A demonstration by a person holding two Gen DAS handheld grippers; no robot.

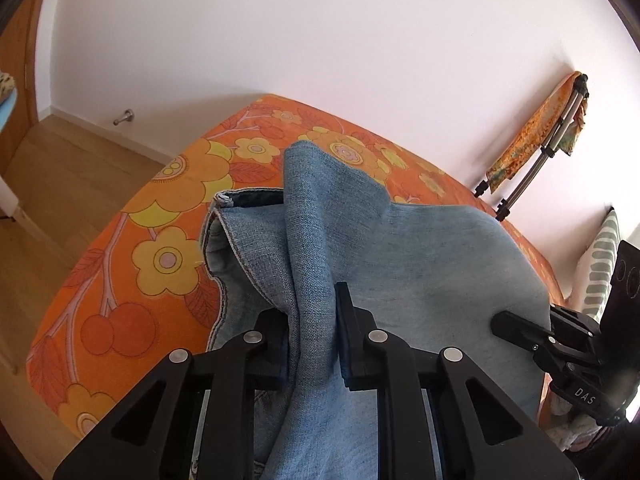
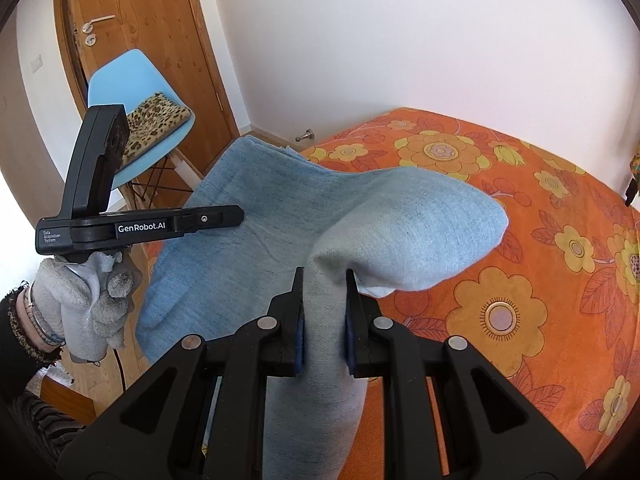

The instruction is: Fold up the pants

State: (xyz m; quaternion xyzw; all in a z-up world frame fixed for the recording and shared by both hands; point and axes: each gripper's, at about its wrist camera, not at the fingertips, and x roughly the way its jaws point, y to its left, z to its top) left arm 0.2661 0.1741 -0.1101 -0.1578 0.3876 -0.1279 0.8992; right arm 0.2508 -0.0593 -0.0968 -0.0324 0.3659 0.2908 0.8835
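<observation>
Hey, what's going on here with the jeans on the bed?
A person is folding jeans over a bed with an orange flowered cover, using a handheld gripper in each gloved hand. The left gripper and the right gripper are each clamped on a bunch of denim, holding that part of the jeans raised off the cover. The fold isn't laid down yet.

Matt denim pants [image 1: 420, 248] (woven cloth).

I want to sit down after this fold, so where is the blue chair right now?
The blue chair shows only in the right wrist view, upper left, in front of the wooden door, with a leopard-print cushion on its seat, behind the left gripper.
</observation>
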